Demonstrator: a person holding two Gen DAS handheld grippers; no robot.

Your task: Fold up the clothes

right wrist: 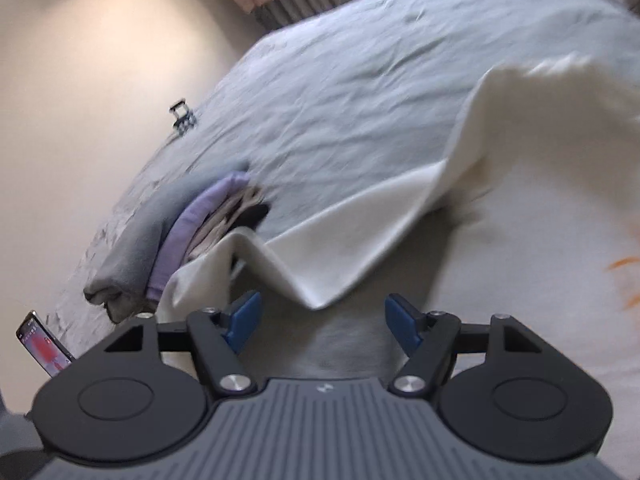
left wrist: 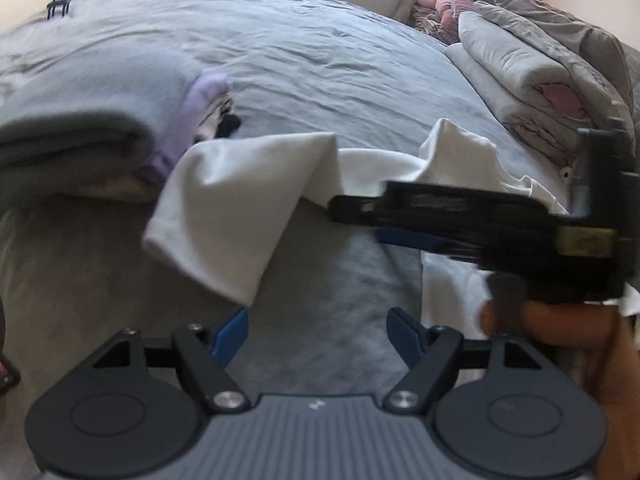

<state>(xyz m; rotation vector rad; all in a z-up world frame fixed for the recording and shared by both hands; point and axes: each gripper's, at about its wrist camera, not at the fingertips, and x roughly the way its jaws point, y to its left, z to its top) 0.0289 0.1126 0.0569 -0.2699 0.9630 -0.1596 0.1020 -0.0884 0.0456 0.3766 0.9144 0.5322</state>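
The left gripper point(left wrist: 318, 330) is nearest, its jaws spread wide and holding nothing; the right gripper point(right wrist: 322, 320) likewise gapes empty. Just beyond both, one white garment point(left wrist: 224, 208) lies rumpled on the grey bed point(left wrist: 320, 64), a folded flap raised at 12 o'clock. At 10 o'clock sits one stack of folded clothes point(right wrist: 160, 232). At 2 o'clock, in the left view, folded bedding point(left wrist: 520, 76) lies piled. One phone point(right wrist: 44, 344) leans at 9 o'clock.
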